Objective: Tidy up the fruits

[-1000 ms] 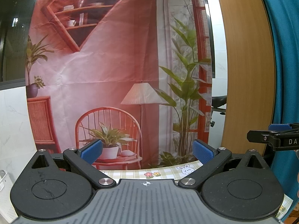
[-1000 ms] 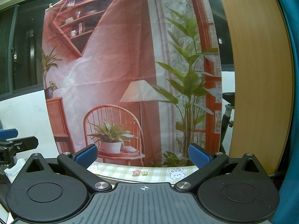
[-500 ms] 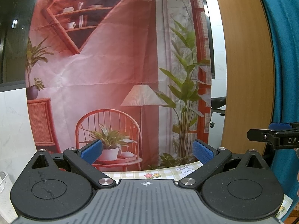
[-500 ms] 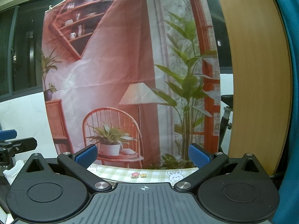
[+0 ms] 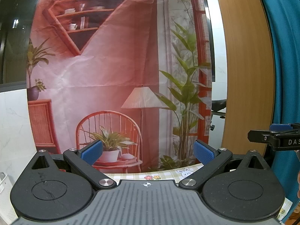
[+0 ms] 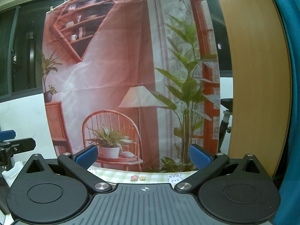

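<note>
No fruit in either view. Wherever it sits, it is below or outside both cameras' fields, so I can't say where it lies relative to either tool.

Visible instead: a thin strip of checked tablecloth (image 5: 165, 174) with a bunny and flower print on the counter, seen just past the tool bodies. Behind it hangs a printed backdrop (image 5: 116, 71) showing a chair, lamp and plants. To the right of that, a wooden panel (image 5: 247, 65) and a teal curtain (image 5: 285, 56). White basket-like thing (image 5: 2, 181) at the far left edge of the left view; can't tell what it is.

Left tool (image 5: 148, 151): jaws spread wide, nothing between the blue pads (image 5: 91, 151). Right tool (image 6: 143, 154): same, spread wide and empty. Both are held level, pointed at the backdrop rather than down at the counter. Each one shows side-on at the edge of the other's view, so they are side by side, apart.

My read: pre-grasp, task not visibly started. No fruit picked, no target container identified.

Next move likely needs both tools pitched down to bring the counter surface and fruit into view, then one tool picks a target. Jaws are already wide enough for an approach; no need to reopen.

Risk: committing to a descent blind, before the fruit is in frame.
</note>
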### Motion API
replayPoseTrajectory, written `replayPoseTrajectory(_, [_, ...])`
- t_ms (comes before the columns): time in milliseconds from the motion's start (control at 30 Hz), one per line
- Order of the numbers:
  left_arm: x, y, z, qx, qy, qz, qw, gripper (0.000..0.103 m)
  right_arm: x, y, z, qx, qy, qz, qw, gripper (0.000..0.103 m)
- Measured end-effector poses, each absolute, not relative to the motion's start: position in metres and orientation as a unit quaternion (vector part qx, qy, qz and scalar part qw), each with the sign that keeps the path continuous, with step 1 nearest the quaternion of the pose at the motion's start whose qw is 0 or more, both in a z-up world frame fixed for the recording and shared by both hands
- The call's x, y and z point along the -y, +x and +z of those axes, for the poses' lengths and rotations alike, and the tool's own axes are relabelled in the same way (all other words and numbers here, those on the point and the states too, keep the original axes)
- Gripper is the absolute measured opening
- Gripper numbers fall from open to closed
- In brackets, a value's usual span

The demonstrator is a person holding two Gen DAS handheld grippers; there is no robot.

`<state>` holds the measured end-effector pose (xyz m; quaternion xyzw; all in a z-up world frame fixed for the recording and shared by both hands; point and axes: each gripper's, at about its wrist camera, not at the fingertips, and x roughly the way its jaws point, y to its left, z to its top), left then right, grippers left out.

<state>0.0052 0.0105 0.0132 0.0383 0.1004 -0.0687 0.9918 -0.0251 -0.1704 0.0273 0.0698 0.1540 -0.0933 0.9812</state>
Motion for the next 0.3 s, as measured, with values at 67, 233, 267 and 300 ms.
replayPoseTrajectory(67, [-0.0107,0.0046,0.0131,-0.102,0.036,-0.07,0.992,0.103,0.1695,-0.0255,0.0275,-0.154,0.07,-0.093,0.981,0.103])
replayPoseTrajectory(233, [-0.0116,0.005,0.0129,-0.103,0.035,-0.07,0.992,0.103,0.1691,-0.0256,0.0272,-0.154,0.069,-0.093,0.981,0.103])
replayPoseTrajectory(267, [-0.0122,0.0055,0.0128,-0.103,0.034,-0.069,0.992,0.103,0.1689,-0.0256,0.0271,-0.154,0.069,-0.094,0.981,0.103])
replayPoseTrajectory(300, [-0.0131,0.0063,0.0126,-0.104,0.032,-0.068,0.992,0.103,0.169,-0.0256,0.027,-0.154,0.069,-0.094,0.981,0.103])
